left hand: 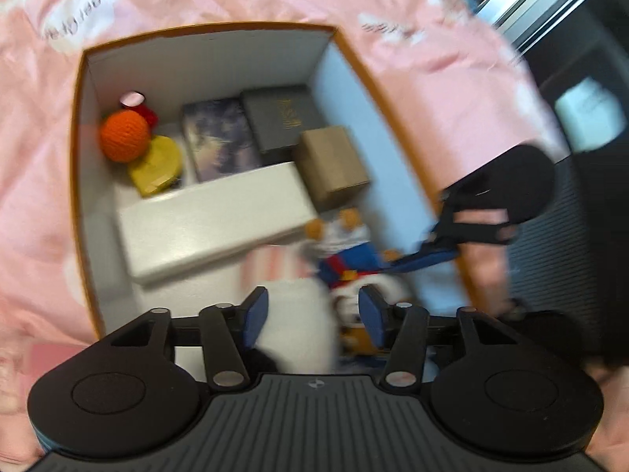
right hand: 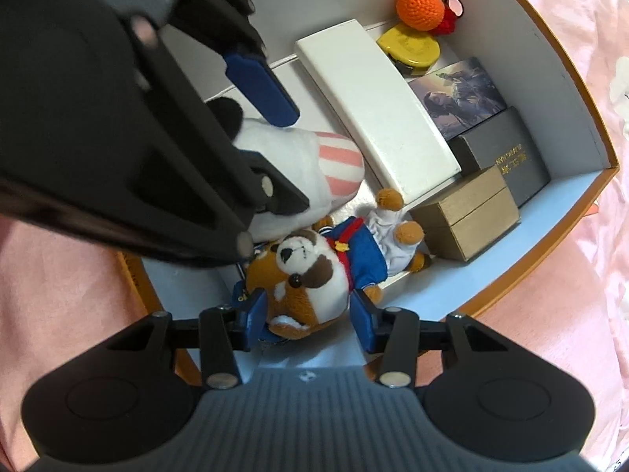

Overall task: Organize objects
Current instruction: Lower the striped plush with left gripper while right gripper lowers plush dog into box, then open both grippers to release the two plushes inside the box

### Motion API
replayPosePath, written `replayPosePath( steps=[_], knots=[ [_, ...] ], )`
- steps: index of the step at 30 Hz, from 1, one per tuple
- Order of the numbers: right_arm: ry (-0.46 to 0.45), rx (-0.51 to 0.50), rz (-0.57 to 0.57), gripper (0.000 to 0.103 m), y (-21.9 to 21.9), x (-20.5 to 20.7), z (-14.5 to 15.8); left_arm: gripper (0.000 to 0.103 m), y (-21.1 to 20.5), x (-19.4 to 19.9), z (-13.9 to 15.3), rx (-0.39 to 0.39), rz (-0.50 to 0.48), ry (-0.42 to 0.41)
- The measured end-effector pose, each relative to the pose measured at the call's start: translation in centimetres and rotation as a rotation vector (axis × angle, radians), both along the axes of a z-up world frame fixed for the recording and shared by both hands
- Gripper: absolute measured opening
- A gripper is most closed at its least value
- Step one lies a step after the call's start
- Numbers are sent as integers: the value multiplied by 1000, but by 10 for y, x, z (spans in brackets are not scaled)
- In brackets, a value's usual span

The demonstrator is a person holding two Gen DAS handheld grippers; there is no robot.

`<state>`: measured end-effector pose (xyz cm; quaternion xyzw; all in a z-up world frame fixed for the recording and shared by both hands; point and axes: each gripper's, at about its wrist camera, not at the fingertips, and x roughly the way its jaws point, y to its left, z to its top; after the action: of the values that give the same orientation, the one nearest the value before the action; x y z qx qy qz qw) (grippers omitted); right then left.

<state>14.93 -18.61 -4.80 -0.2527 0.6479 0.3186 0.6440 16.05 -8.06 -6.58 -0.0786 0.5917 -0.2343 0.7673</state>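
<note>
An orange-rimmed storage box (left hand: pixel 220 28) with white walls lies on pink bedding. A plush raccoon in a blue outfit (right hand: pixel 310 271) lies on the box floor near one corner, and my right gripper (right hand: pixel 308 314) points straight down with its blue pads pressed on both sides of the plush head. Beside it lies a white plush with pink stripes (right hand: pixel 298 153). My left gripper (left hand: pixel 314 314) hangs over that plush with its jaws apart and a gap beside the right pad. In the left wrist view the raccoon (left hand: pixel 350 251) is blurred.
Packed along the box's far side are a long white box (left hand: pixel 212 220), a picture-printed box (left hand: pixel 220 137), a dark grey box (left hand: pixel 283 118), a tan box (left hand: pixel 334 165), a yellow round case (left hand: pixel 157 165) and an orange crochet ball (left hand: pixel 125 131). Pink bedding (left hand: pixel 39 196) surrounds the box.
</note>
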Motion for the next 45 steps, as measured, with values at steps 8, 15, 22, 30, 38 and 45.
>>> replayPosePath(
  steps=[8,15,22,30,38,45],
  knots=[
    [-24,42,-34,49,-2,-2,12,59,13,-17,22,103,-55,-73],
    [-64,180,-144,33,11,1,27,44,24,-25,34,199,-139,-181],
    [-4,238,-205,34,36,2,16,40,27,-33,27,271,-253,-238],
    [-91,218,-214,23,43,12,18,40,20,-34,17,343,-455,-263],
    [-103,98,-241,17,35,25,-13,46,8,-32,1,411,-592,-250],
    [-105,94,-228,17,30,24,-17,47,-9,-24,-15,482,-637,-188]
  ],
)
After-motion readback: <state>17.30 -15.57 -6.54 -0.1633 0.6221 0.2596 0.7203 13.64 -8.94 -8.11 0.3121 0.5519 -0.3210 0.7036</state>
